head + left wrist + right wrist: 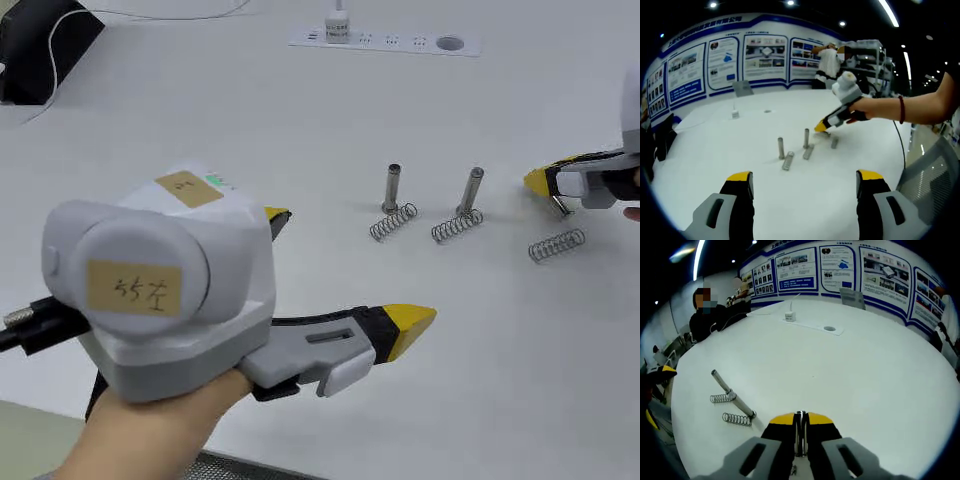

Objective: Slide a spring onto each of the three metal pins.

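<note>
Two metal pins (393,188) (471,190) stand upright on the white table (250,110). A spring (393,222) (457,225) lies at the foot of each, and a third spring (557,245) lies further right. My right gripper (548,184) hovers just above that third spring, shut on a thin third metal pin (562,207) that sits between its yellow tips (800,432). My left gripper (345,268) is near me, well left of the pins, open with nothing between its fingers (740,177). From the left gripper view the pins (781,148) (806,138) stand ahead.
A white power strip (385,41) with a plug (338,25) lies at the far edge. A black object (40,45) with a cable sits at the far left. People stand beyond the table (829,60).
</note>
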`<state>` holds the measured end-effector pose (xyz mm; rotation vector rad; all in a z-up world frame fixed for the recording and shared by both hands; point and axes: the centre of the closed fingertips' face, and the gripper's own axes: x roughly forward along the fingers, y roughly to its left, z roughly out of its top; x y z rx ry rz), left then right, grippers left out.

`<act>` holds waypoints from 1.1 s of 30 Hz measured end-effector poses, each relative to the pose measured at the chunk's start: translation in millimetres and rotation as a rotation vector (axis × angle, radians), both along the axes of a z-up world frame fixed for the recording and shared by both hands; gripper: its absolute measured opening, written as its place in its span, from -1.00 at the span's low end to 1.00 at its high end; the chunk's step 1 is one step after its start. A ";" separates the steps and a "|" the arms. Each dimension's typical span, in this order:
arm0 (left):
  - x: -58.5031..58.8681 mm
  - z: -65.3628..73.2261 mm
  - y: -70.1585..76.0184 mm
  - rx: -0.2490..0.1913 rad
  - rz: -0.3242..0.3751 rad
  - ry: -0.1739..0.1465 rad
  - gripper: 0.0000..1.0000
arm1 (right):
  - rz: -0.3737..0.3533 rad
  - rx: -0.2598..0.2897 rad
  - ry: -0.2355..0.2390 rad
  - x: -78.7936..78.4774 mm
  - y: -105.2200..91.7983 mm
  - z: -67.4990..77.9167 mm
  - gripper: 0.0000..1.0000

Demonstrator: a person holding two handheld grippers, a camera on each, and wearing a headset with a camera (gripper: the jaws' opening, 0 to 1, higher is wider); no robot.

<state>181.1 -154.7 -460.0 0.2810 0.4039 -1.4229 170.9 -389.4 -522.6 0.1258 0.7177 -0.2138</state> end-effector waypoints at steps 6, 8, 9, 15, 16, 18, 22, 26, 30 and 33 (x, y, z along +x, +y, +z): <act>-0.2 0.8 -0.1 -0.001 -0.002 -0.005 0.72 | 0.000 0.004 -0.019 -6.0 7.9 10.1 -0.83; -0.2 0.9 -0.1 -0.001 -0.002 -0.007 0.72 | 0.004 -0.003 -0.021 -7.7 9.6 12.6 -0.83; -0.3 1.0 -0.2 -0.001 -0.003 -0.008 0.72 | 0.003 -0.003 -0.022 -8.5 10.1 13.7 -0.83; -0.5 2.0 -0.5 -0.003 -0.005 -0.017 0.71 | 0.011 -0.018 -0.029 -14.4 15.9 22.1 -0.83; -0.4 2.3 -0.6 -0.005 -0.005 -0.018 0.71 | 0.013 -0.020 -0.031 -15.5 17.0 23.8 -0.83; -0.4 2.6 -0.7 -0.005 -0.006 -0.021 0.71 | 0.020 -0.028 -0.031 -17.3 19.1 25.9 -0.83; 0.1 3.6 -0.8 -0.007 -0.004 -0.026 0.70 | 0.023 -0.042 -0.035 -22.2 22.1 27.9 -0.83; -0.2 4.0 -1.0 -0.008 -0.006 -0.030 0.70 | 0.022 -0.044 -0.038 -26.6 23.8 30.5 -0.83; -1.5 4.5 -1.6 -0.009 -0.012 -0.034 0.70 | 0.023 -0.050 -0.031 -32.9 26.6 33.1 -0.83; -1.5 4.8 -1.6 -0.009 -0.012 -0.038 0.70 | 0.020 -0.052 -0.026 -35.9 27.7 33.2 -0.83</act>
